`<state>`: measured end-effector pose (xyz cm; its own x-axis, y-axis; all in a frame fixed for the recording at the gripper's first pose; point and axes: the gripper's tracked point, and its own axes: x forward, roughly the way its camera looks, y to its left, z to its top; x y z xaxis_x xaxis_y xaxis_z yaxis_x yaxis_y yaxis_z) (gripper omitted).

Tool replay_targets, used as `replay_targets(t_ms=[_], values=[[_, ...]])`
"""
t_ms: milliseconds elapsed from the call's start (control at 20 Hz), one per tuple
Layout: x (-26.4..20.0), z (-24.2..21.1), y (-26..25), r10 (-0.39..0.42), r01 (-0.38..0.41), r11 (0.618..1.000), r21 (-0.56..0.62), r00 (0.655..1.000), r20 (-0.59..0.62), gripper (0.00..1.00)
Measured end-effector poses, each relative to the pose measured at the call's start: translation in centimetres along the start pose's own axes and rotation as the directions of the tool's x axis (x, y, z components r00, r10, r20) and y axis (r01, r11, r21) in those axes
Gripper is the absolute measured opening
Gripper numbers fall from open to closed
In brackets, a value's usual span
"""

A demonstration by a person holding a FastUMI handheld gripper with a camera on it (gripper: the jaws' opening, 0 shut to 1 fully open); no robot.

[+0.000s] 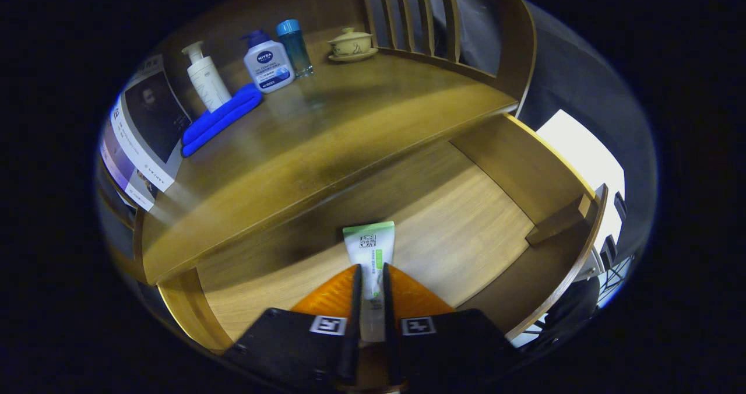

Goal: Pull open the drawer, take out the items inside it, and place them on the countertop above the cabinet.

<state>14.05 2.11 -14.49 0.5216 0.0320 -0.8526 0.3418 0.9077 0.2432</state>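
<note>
gripper point(370, 292) low centre of frame, jaws nearly closed and pinching a white-and-green tube point(369, 253) on both sides, tube sticking out ahead over the open drawer point(460, 213), gripper angled down, countertop point(326, 132) with bottles at upper left

I see a slatted wooden rail point(417, 15) behind the cabinet, dark booth wall point(574, 85) beyond, and a bright white patch point(583, 149) beside it.
</note>
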Motion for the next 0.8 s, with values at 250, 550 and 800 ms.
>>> replay_targets(t_ms=[250, 550, 800], values=[[1.2, -0.4, 0.0, -0.031, 0.028, 0.999, -0.046, 0.997, -0.073, 0.62], [3.8, -1.8, -0.1, -0.025, 0.018, 0.999, -0.040, 0.983, -0.181, 0.66], [4.9, -1.5, 0.5, 0.026, -0.015, 0.998, 0.067, 0.987, -0.161, 0.44]])
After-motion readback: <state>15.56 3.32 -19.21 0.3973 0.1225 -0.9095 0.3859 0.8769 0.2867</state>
